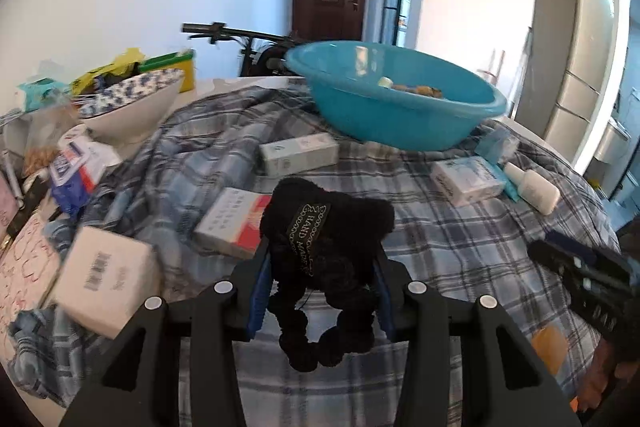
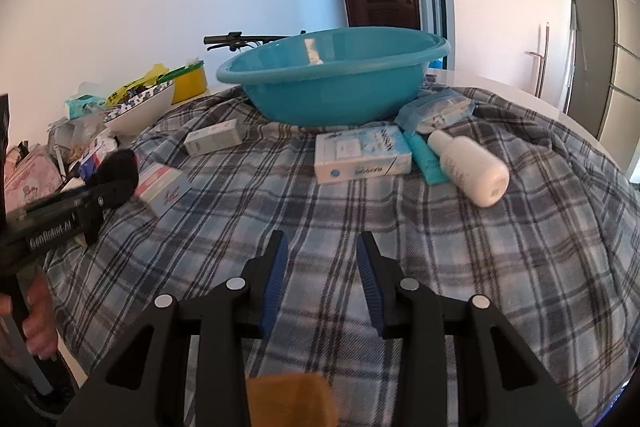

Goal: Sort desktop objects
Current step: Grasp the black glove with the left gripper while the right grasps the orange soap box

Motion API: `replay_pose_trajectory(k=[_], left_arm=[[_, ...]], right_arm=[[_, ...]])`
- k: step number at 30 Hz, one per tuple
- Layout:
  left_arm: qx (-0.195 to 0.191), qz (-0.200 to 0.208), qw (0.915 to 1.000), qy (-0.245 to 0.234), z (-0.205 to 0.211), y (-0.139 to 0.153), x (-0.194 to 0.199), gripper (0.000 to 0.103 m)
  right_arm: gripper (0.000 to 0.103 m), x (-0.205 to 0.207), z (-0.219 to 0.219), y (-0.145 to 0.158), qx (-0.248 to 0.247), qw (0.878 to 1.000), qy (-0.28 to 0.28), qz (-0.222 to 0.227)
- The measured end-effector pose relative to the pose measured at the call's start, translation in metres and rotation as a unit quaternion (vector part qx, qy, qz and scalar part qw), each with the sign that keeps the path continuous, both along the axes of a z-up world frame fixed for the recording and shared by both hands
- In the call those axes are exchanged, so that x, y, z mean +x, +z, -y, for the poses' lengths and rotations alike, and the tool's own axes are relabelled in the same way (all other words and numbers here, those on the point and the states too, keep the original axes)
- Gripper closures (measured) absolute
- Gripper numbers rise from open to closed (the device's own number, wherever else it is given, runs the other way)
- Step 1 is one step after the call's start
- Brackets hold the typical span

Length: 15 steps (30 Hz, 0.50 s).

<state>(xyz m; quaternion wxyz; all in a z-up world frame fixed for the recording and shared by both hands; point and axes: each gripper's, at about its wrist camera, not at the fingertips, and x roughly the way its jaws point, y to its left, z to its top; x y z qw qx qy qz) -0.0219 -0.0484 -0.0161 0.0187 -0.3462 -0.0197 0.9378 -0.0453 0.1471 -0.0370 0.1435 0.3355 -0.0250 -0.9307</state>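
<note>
Basin (image 2: 332, 83) sits at far middle of plaid cloth (image 2: 400, 235). Two boxes (image 2: 214, 142) (image 2: 362, 155) lie before it, left and right. Bottle (image 2: 470, 167) lies on its side right of the right box. Patterned bowl (image 2: 140, 107) far left, off the cloth.

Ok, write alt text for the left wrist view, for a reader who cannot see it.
The left tongs grip a black fuzzy knitted item with a "hand made" label above a plaid cloth. Beyond lie small boxes, a white bottle and a teal basin; clutter fills the left edge.
</note>
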Motion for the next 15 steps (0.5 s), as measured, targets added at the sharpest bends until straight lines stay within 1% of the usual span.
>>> replay_pose_trajectory(k=[2,4,6,8,9,10,13,15], left_arm=[[0.005,0.010,0.9999,-0.012,-0.009,-0.005,-0.007,0.057],[0.005,0.027,0.9995,-0.012,-0.016,-0.014,-0.015,0.056],[0.007,0.047,0.9988,-0.012,-0.018,-0.026,-0.022,0.056],[0.034,0.057,0.9977,-0.017,-0.015,-0.032,-0.025,0.056],[0.045,0.058,0.9971,-0.018,-0.013,-0.032,-0.025,0.056],[0.046,0.057,0.9971,-0.018,-0.013,-0.031,-0.025,0.056],[0.039,0.047,0.9978,-0.024,-0.014,-0.027,-0.019,0.056],[0.034,0.042,0.9980,-0.031,-0.015,-0.024,-0.012,0.056]], right_arm=[[0.068,-0.010,-0.001,0.008,0.001,1.000,0.004,0.001],[0.068,-0.021,-0.001,0.012,0.004,1.000,0.005,0.007],[0.062,-0.029,0.000,0.010,0.004,1.000,0.011,0.019],[0.061,-0.034,0.000,0.004,0.009,0.999,0.005,0.031],[0.061,-0.035,-0.001,0.002,0.011,0.999,0.004,0.035],[0.061,-0.035,-0.002,-0.001,0.010,0.999,0.003,0.040],[0.061,-0.031,-0.006,-0.007,0.009,0.999,-0.008,0.052],[0.059,-0.019,-0.006,-0.005,0.021,0.999,-0.008,0.045]])
